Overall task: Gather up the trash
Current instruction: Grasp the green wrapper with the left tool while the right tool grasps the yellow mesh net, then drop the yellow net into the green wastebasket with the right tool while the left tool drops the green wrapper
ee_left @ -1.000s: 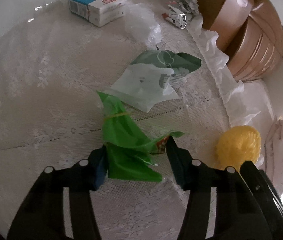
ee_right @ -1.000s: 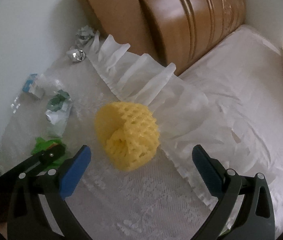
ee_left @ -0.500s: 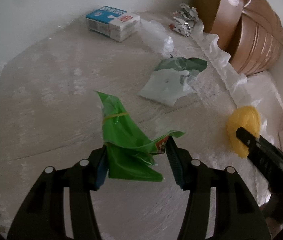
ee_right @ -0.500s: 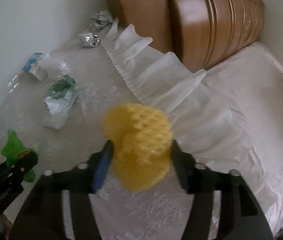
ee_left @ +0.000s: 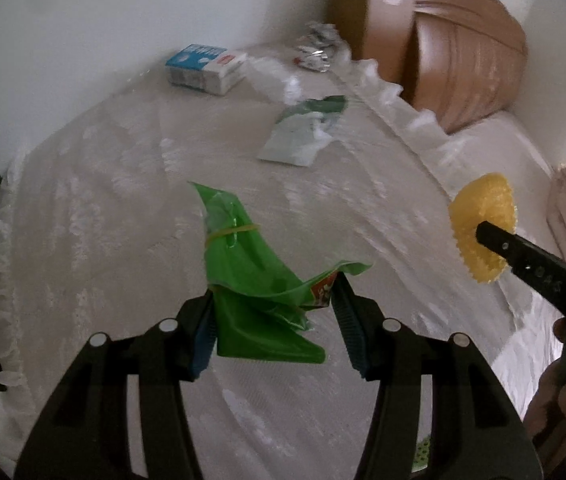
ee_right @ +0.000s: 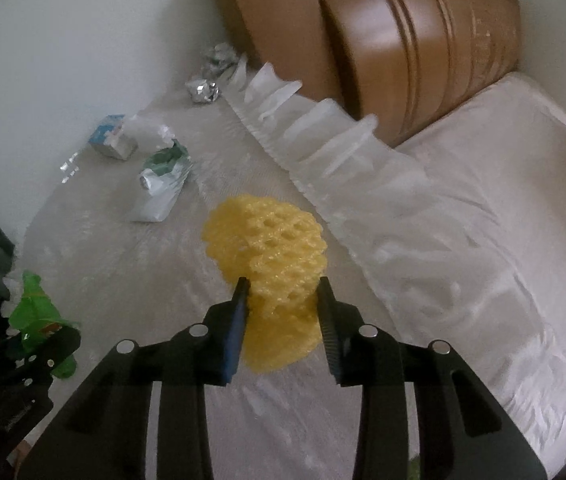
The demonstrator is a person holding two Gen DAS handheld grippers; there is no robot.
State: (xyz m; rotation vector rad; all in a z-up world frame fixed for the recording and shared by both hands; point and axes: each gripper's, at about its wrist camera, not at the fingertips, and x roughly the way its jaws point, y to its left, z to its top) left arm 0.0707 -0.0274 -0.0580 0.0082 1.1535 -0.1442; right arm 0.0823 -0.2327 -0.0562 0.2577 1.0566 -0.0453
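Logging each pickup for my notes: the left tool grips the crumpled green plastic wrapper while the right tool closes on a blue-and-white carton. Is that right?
Not quite. The left tool does grip the crumpled green plastic wrapper, but the right tool is closing on a yellow foam mesh sleeve, as the right wrist view shows. The blue-and-white carton lies untouched on the lace cover by the wall.

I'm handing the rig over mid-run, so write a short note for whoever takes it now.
Left tool: shut on the green wrapper, lifted off the lace cover.
Right tool: jaws closing on the yellow foam net, pads already pressing it.
Done: two pieces in hand.
Left on the cover: blue-and-white carton, white-green pouch, clear plastic, foil scraps. No bin in view.
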